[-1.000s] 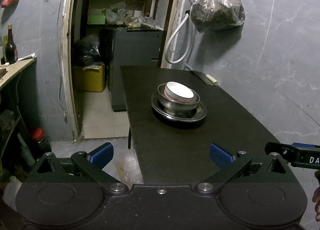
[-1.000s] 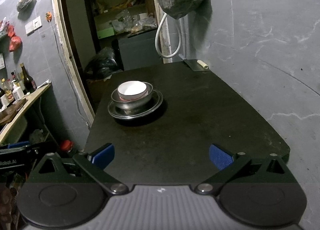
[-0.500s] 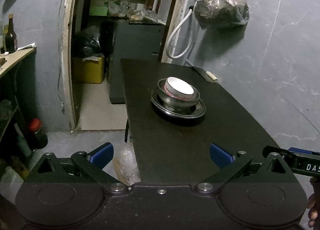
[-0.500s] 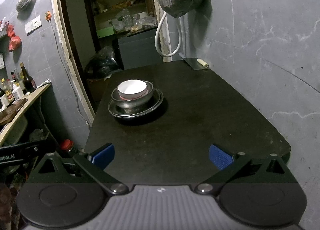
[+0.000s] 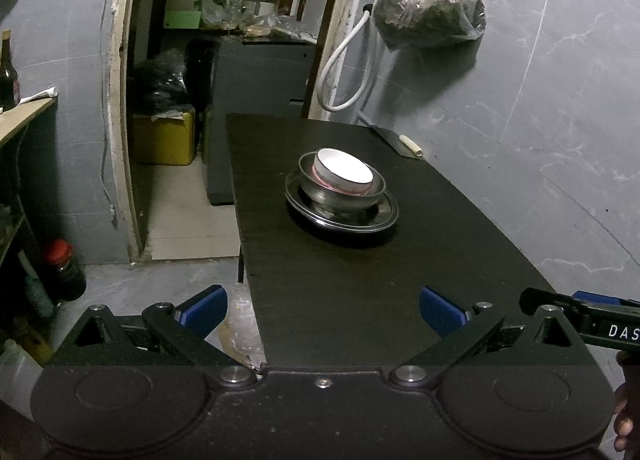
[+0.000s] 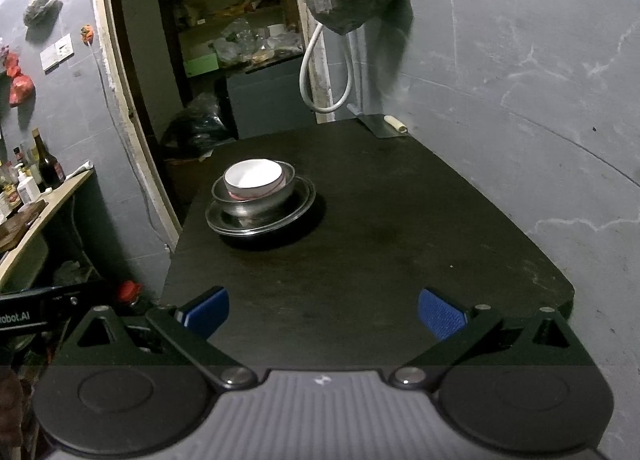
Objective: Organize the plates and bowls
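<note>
A white bowl (image 5: 344,175) sits tilted inside a steel bowl (image 5: 340,195), which stands on a steel plate (image 5: 384,219) on the black table (image 5: 360,292). The same stack shows in the right wrist view: white bowl (image 6: 254,177), steel bowl (image 6: 260,203), plate (image 6: 296,211), table (image 6: 380,240). My left gripper (image 5: 322,310) is open and empty at the table's near left corner, well short of the stack. My right gripper (image 6: 322,312) is open and empty over the near edge, also well short of it.
A cleaver with a pale handle (image 5: 404,143) lies at the table's far right corner against the grey wall. A filled plastic bag (image 5: 430,15) and a white hose (image 5: 348,71) hang above it. A doorway with a yellow box (image 5: 164,135) is left. A shelf with bottles (image 6: 36,175) stands at the far left.
The left gripper has tilted and drifted slightly, so the stack sits a little higher in its view. The right gripper has barely moved. The stack is unchanged.
</note>
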